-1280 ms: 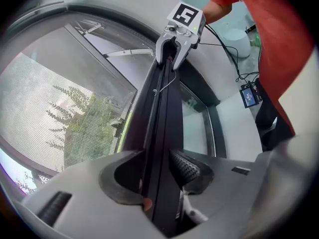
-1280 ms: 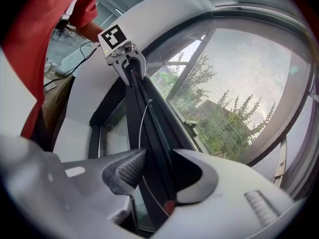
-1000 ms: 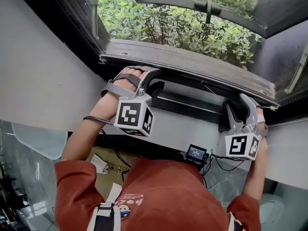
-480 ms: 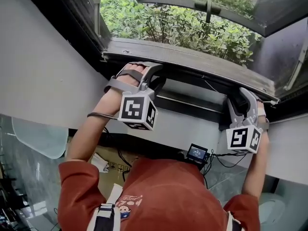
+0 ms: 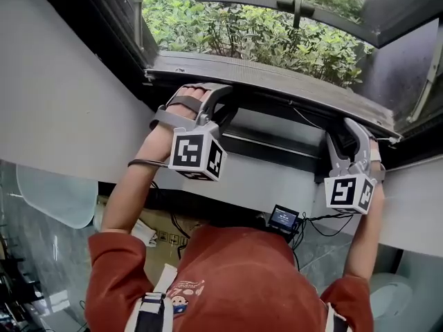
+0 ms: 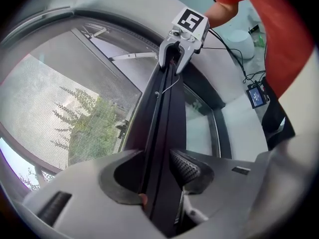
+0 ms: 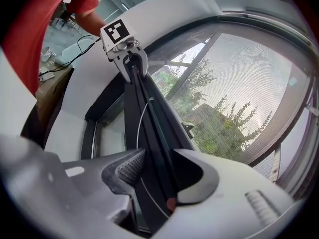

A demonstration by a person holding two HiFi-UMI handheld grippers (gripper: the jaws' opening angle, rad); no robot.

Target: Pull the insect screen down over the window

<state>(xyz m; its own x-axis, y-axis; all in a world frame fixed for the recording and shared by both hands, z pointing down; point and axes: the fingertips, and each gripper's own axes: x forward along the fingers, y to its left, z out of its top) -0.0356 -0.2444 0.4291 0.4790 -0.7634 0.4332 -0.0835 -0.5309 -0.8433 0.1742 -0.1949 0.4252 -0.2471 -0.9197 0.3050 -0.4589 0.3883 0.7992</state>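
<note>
While the person in the red shirt (image 5: pixel 235 275) reaches to the window with both arms, the head view has the insect screen's dark pull bar (image 5: pixel 291 106) running across the frame, dropping a little toward the right. The left gripper (image 5: pixel 223 109) sits on the bar's left part and the right gripper (image 5: pixel 346 135) near its right end, well apart from each other. Green shrubs (image 5: pixel 277 33) fill the far side of the window.

Seen along the left gripper's own jaws, the pull bar passes straight between them. Both jaws press against its sides, clenched on it, and the bar runs away to the right gripper at its far end. Grey mesh (image 6: pixel 45 108) hangs to the left of the bar, with foliage behind it.

From the right gripper view, its jaws likewise clamp the pull bar between them. The textured left pad (image 7: pixel 130 167) lies against the bar, which leads off to the left gripper. Mesh spreads to the right.
</note>
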